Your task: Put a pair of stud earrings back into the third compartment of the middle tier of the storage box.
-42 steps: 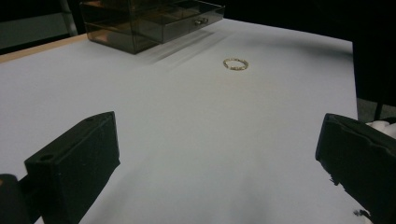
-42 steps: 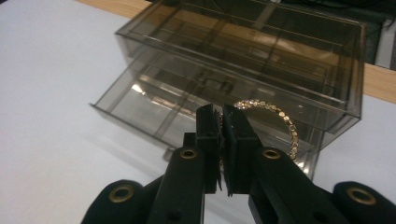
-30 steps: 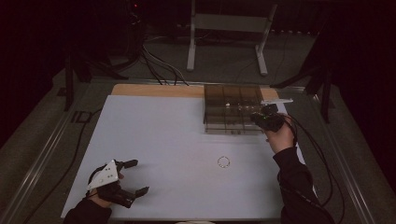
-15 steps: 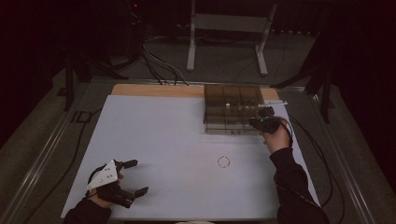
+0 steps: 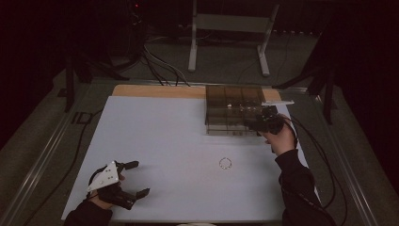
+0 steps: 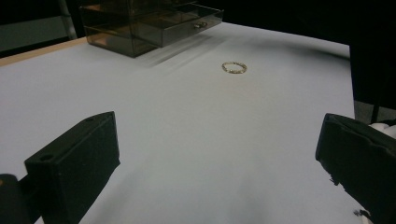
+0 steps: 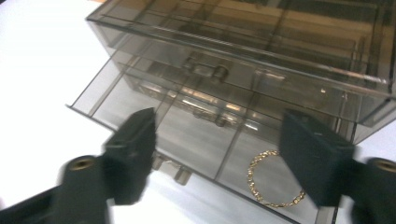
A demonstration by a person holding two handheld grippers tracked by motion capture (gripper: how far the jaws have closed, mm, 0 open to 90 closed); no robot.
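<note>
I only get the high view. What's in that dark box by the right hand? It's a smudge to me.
Observer: In the right gripper view the box has its bottom drawer pulled out, and a gold chain lies in it.
Operator: Is the right gripper holding that chain?
Observer: No. Its fingers have just been opening and stand wide over the drawer, gripping nothing.
Operator: And the little ring on the table?
Observer: The left gripper view shows it is a second chain, gold too, lying flat in a loop.
</note>
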